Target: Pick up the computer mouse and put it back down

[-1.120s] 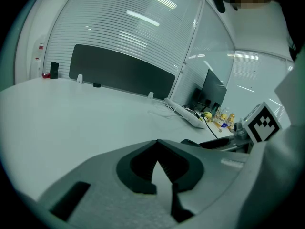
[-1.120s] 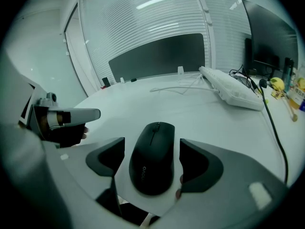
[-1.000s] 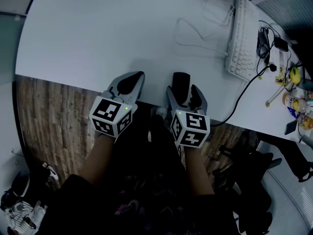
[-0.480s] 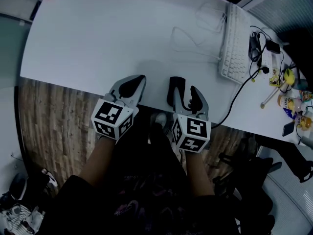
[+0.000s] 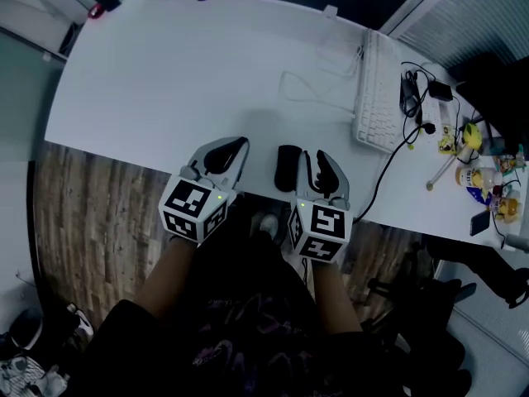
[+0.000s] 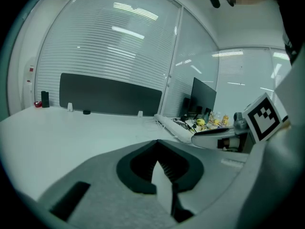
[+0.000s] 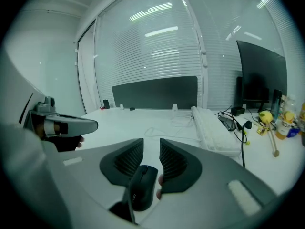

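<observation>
Closing just now, right gripper [image 5: 322, 159] fingers [image 7: 177, 160] narrowly spread; mouse [image 5: 288, 165] lies just left on the surface [image 5: 165, 73]; left gripper [image 5: 240, 144] fingers pressed together.

The right claw [image 7: 151, 143] has just been closing. Its jaws stand a narrow slit apart, with white counter [image 7: 121, 120] showing through. A black mouse [image 7: 143, 187] shows tilted low in that gap, and neither pad clearly presses it. Beyond lie a keyboard [image 7: 210, 129], a cord [image 7: 164, 128] and a monitor [image 7: 259, 73]. The left claw [image 7: 90, 125] juts in at left.
</observation>
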`<state>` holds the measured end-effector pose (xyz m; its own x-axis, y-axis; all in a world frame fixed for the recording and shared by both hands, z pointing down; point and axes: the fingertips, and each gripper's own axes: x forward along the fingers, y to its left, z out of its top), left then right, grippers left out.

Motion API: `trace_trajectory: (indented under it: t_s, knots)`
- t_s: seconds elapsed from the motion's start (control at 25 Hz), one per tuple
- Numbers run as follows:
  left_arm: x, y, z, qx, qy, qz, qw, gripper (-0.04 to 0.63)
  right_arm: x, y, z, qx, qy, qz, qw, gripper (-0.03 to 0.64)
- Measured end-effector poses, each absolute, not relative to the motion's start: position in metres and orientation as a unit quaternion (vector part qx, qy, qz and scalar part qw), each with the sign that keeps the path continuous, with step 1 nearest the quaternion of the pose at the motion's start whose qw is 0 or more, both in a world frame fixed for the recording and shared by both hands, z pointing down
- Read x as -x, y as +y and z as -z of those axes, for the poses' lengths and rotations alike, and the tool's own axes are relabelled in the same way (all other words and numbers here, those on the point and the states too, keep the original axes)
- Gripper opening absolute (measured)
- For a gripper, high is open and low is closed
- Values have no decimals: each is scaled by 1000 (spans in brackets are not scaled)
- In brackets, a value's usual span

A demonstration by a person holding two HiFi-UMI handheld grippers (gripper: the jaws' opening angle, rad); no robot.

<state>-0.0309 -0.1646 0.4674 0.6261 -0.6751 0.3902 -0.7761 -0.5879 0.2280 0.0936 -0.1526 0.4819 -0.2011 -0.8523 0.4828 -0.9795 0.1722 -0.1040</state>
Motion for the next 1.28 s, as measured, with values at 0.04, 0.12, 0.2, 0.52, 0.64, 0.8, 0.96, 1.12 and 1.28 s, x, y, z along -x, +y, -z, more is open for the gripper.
trace_trajectory:
  t_s: [0.04, 0.12, 0.2, 0.52, 0.64, 0.8, 0.96, 1.12, 1.28]
  knots:
    - [29, -165, -461, -883, -412, -129, 185, 2, -96, -153, -475, -614, -750, -193, 153, 112]
    - [25, -164, -450, -885, -414, -123, 174, 2, -99, -153, -461, -616, -754, -179, 141, 110]
    - [22, -163, -442, -885, -417, -118, 167, 2, -103, -152, -449, -619, -756, -165, 135, 104]
    - [8, -165, -402, -888, -429, -91, 136, 2, -123, -154, -405, -631, -758, -123, 111, 46]
    - [3, -164, -389, -889, -433, -82, 124, 2, -128, -153, -390, -633, -759, -109, 104, 26]
    - [1, -163, -373, -890, -438, -68, 106, 2, -135, -151, -372, -638, -760, -87, 92, 12]
    - [0, -161, -352, -890, -444, -54, 87, 2, -140, -148, -354, -640, -761, -71, 78, 11]
    - [0, -161, -335, -889, -450, -42, 70, 2, -147, -147, -335, -642, -762, -55, 62, 11]
    - [1, -158, -317, -888, -456, -31, 53, 2, -153, -145, -317, -644, -763, -46, 42, 9]
